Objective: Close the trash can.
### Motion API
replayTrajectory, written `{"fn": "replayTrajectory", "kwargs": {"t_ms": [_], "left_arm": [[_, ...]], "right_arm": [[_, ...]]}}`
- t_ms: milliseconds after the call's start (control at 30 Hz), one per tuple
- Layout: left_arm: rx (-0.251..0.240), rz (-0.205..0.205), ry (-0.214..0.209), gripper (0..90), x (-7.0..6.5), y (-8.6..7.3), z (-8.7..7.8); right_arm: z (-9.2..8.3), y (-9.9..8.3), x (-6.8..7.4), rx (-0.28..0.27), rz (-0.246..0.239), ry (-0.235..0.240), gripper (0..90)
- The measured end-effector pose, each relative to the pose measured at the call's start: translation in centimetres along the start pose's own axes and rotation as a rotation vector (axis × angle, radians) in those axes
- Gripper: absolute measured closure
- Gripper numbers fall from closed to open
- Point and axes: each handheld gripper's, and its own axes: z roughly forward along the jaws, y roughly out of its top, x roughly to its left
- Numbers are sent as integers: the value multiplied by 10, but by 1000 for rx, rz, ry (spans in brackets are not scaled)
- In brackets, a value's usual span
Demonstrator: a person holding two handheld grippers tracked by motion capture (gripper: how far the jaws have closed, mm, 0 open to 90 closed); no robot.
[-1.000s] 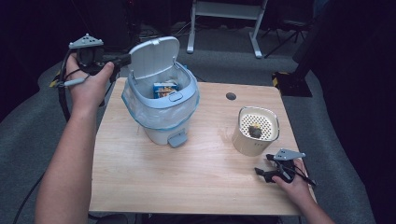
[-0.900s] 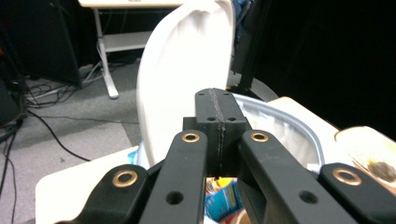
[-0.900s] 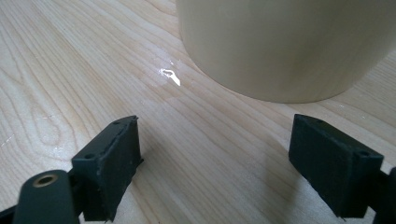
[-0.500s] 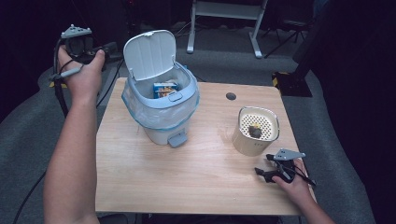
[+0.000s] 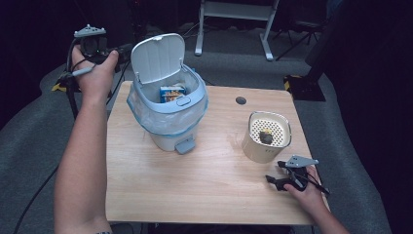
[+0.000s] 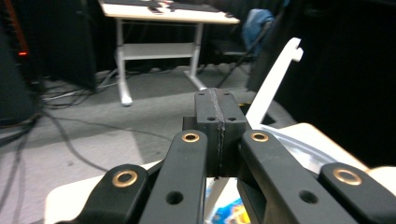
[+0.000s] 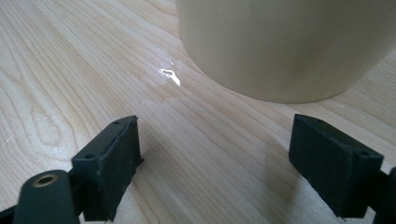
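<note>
Left claw beside upright bin lid

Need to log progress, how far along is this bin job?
Done: the bin lid stands open, a snack pack inside. In hand: nothing; left gripper shut beside the lid, right gripper open on the table. Probably left: the dark bit atop the cream pot.
</note>
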Motion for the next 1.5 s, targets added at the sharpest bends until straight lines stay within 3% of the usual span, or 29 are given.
{"fn": "replayTrajectory", "kwargs": {"t_ms": [67,200,400,633,700,1000,1167,1267,1500], "left_arm": [[6,19,-42,900,-8,-6,-3],[25,46,-57,900,-18,-14,-3],[59,109,-104,900,-44,-30,-1],[121,122,-115,900,-59,-35,5],[149,162,-102,900,-69,-38,10],[194,163,-110,900,-81,-53,27],[213,174,-122,900,-84,-56,33],[248,205,-119,900,-91,-58,38],[257,196,-143,900,-99,-58,42]], "right_arm": [[0,0,0,1,-2,0,167],[0,0,0,0,-2,0,167],[0,0,0,0,-1,0,167],[0,0,0,1,-1,0,167],[0,0,0,0,-1,0,167],[0,0,0,0,-1,0,167],[0,0,0,0,-1,0,167],[0,0,0,0,-1,0,167],[0,0,0,0,-1,0,167]]}}
